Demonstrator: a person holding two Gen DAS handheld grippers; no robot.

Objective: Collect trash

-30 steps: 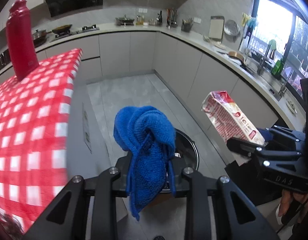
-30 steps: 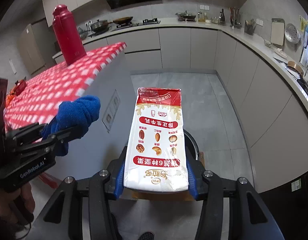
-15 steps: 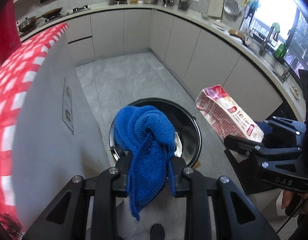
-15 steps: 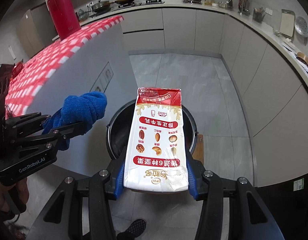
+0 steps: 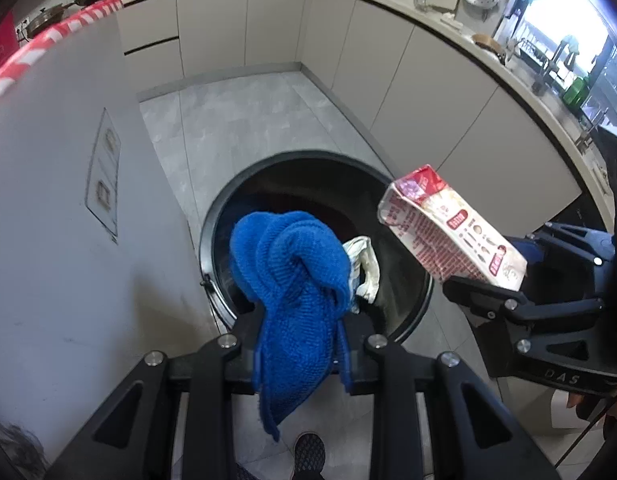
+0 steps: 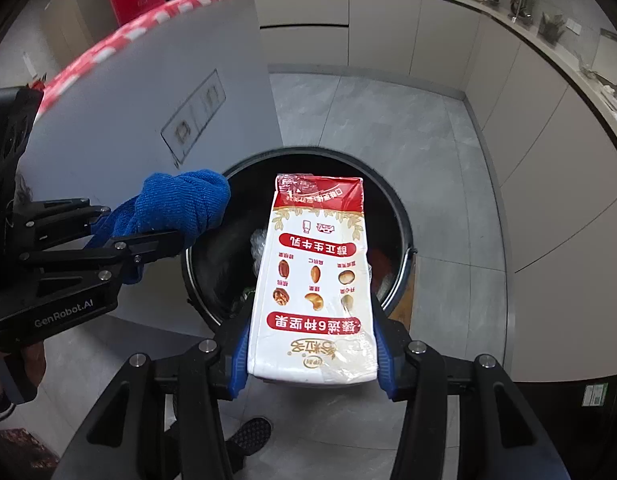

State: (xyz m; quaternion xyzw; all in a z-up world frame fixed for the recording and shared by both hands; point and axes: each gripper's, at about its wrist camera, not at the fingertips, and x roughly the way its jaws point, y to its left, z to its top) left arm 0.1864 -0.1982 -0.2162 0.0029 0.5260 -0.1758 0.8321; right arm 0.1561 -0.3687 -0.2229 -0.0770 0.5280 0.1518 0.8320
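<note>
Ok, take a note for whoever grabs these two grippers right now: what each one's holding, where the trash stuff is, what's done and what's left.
Left gripper: shut on the blue cloth, held over the near rim of the black bin.
Right gripper: shut on the milk carton, hanging above the bin opening.
Bin: on the floor beside the counter, already holding some crumpled wrappers.
Done: both items picked up and carried to the bin.
Left: neither is released yet. Probably open each gripper over the bin so both drop inside.
</note>
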